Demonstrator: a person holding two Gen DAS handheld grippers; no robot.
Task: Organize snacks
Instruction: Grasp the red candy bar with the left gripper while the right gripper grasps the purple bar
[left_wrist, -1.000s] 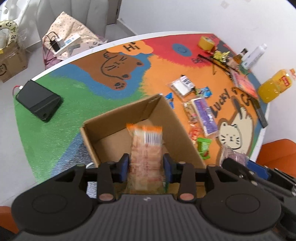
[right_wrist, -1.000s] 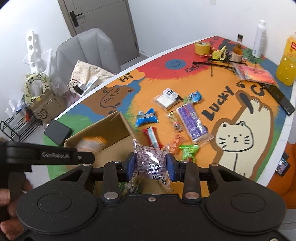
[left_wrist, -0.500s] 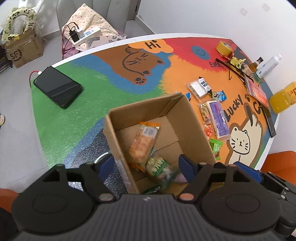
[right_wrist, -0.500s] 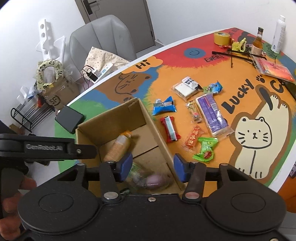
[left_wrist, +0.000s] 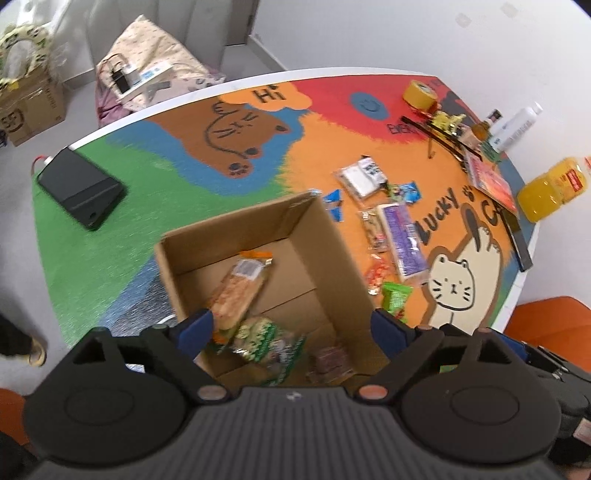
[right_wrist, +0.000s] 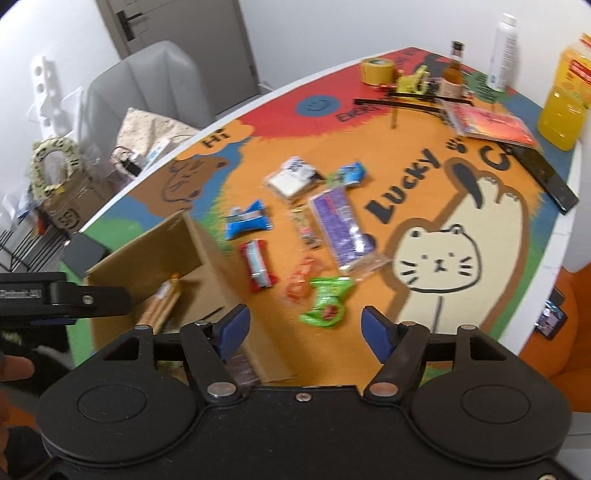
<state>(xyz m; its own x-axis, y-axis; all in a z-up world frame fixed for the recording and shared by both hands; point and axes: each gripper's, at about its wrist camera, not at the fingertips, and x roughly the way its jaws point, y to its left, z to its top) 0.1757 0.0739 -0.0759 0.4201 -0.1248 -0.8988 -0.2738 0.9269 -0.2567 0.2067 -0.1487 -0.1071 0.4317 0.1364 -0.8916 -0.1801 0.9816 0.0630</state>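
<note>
- Left gripper (left_wrist: 291, 330): jaws spread wide, nothing held, poised over the near end of the cardboard box (left_wrist: 328, 243).
- Right gripper (right_wrist: 306, 328): jaws likewise wide and empty, above the box's right wall and the table just beside it.
- Box contents: a long orange-ended biscuit pack (left_wrist: 240, 291) lying diagonally, a green-printed packet (left_wrist: 266, 339) and a dark wrapped piece (left_wrist: 330, 363) at the near end. All glossy film, soft and crinkly.
- Nearest loose snacks: a green sachet (right_wrist: 327, 301), a small red-orange sachet (right_wrist: 301, 282) just beside it, a red bar (right_wrist: 258, 267). Risk, as judged: thin, flat wrappers on a grainy printed mat (right_wrist: 406, 177) may slide or fold instead of lifting if the pads land flat.
- Risk: the box is light, open-topped corrugated board; a gripper clipping its wall could shove it.
- Farther: a long purple pack (right_wrist: 341, 229), a blue wrapper (right_wrist: 249, 219), a clear-wrapped white pack (right_wrist: 291, 179). Closely grouped; one pinch may catch two.
- Far edge: a rigid orange juice bottle (right_wrist: 563, 92), well apart from the snacks.
</note>
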